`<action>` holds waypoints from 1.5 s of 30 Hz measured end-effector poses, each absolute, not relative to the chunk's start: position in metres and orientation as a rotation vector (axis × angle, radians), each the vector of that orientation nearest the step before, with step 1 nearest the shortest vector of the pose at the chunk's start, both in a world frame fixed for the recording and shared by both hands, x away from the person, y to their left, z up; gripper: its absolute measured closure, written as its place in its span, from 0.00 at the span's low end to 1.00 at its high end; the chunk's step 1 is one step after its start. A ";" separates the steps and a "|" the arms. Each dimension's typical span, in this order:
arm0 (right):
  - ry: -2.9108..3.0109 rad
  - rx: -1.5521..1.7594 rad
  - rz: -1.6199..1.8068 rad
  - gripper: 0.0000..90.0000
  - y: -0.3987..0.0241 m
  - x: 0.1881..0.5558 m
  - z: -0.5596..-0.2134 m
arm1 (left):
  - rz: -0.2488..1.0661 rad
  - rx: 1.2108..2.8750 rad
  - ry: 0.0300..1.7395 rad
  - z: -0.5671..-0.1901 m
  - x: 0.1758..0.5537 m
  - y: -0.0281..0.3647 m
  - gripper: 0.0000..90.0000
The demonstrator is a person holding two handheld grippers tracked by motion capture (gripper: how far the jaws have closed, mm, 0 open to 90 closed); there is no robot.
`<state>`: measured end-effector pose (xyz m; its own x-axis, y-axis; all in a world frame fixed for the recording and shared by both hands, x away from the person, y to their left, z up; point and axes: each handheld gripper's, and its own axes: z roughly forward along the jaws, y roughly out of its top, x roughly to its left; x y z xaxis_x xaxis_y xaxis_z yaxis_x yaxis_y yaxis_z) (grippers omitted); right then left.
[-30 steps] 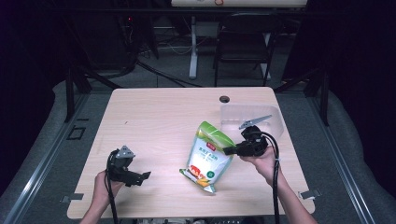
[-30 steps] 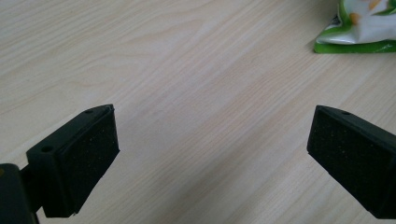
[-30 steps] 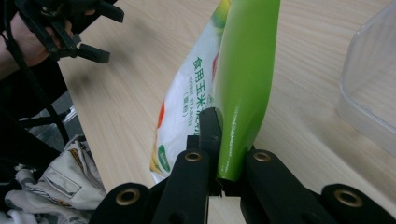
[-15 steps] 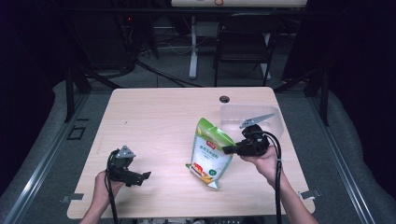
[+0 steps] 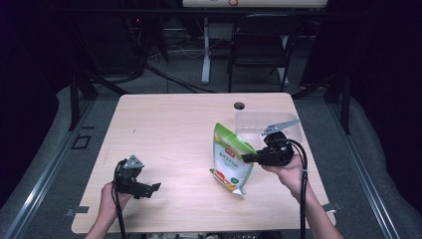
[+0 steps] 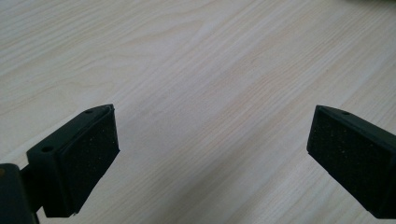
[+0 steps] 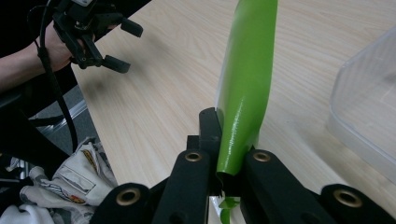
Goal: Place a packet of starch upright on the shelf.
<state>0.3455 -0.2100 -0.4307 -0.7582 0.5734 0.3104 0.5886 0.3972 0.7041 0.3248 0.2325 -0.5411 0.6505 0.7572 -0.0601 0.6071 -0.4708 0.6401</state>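
Lifted slightly: green snack pouch (image 5: 232, 160), clamped in right tool (image 5: 247, 158). Left tool (image 5: 153, 188) gapes idle. Raise steadily toward clear plastic container (image 5: 293, 130), grip firm.

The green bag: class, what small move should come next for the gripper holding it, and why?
Probably carry the green bag across to the clear plastic tub. The right gripper is shut on the bag's edge, the bag is tilted up off the table, and the tub stands just behind it. The left gripper rests open, apart.

Green pouch (image 7: 246, 88) in tool (image 7: 229, 168)
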 end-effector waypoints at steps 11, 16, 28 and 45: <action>-2.605 -1.123 -1.361 1.00 -0.222 0.344 -0.423 | 0.307 2.230 1.056 -0.541 0.325 0.232 0.02; -2.613 -1.133 -1.365 1.00 -0.229 0.345 -0.417 | 0.304 2.231 1.062 -0.541 0.325 0.233 0.02; -2.607 -1.180 -1.395 1.00 -0.250 0.342 -0.407 | 0.303 2.235 1.055 -0.541 0.325 0.232 0.02; -2.590 -1.333 -1.458 1.00 -0.295 0.338 -0.389 | 0.304 2.242 1.048 -0.541 0.325 0.232 0.02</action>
